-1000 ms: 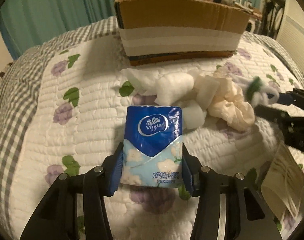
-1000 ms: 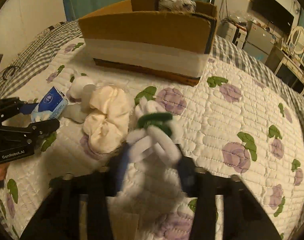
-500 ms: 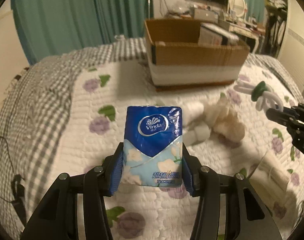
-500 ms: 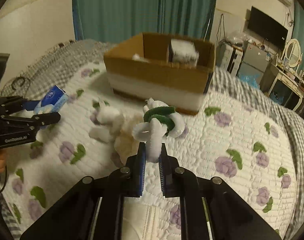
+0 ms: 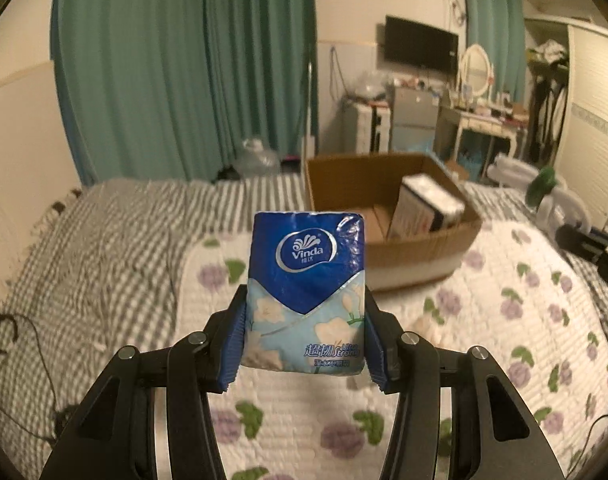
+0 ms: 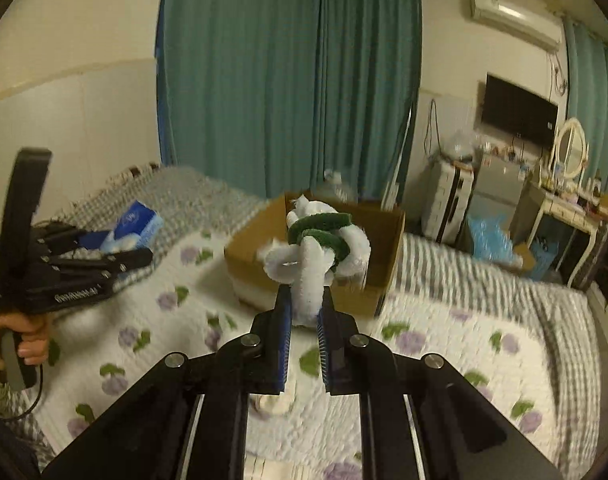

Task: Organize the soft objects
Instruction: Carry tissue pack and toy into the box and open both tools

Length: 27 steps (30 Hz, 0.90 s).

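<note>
Standing upright between tongs: tissue pack

Left gripper clamps the tissue pack upright before the cardboard box.

We can read print on one thing clearly: a blue tissue pack. Near its top, a white-ringed oval logo carries the brand name "Vinda" in white letters, with smaller Chinese characters beneath that are too small for us to make out. Near its bottom right corner, Chinese characters stand beside the English words "Ultra Strong", with another tiny line below we cannot read. In the right wrist view, white lettering runs along the side of the left gripper, but it is blurred and we cannot read it.
</note>
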Available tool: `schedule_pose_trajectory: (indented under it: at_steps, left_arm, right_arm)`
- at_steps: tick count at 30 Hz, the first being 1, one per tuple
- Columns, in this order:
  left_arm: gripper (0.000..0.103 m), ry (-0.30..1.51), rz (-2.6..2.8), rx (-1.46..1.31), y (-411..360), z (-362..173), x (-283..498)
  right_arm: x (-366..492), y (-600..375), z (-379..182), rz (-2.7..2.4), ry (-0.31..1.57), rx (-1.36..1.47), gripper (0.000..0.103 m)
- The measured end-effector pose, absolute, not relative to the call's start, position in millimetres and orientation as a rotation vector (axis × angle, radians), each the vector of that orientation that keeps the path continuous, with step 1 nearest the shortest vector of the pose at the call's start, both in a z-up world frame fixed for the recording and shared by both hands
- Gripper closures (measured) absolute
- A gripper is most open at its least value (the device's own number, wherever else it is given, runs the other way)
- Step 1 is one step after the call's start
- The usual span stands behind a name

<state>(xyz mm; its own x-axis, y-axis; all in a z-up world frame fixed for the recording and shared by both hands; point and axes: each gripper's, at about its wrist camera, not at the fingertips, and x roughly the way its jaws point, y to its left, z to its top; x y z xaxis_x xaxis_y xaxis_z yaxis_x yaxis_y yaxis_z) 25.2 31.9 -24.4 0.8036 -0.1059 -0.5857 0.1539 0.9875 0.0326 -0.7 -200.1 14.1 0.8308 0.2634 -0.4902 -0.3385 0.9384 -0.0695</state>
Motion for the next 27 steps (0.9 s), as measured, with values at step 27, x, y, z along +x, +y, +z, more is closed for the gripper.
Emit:
schedule_pose_trajectory:
  at_steps: [27]
  left_arm:
    - [0.053,0.486,-0.197,0.013,4.6,21.4,125.7]
  right_arm:
    - [104.2,-196.1,39.5,0.367,0.396,-0.168,0.091]
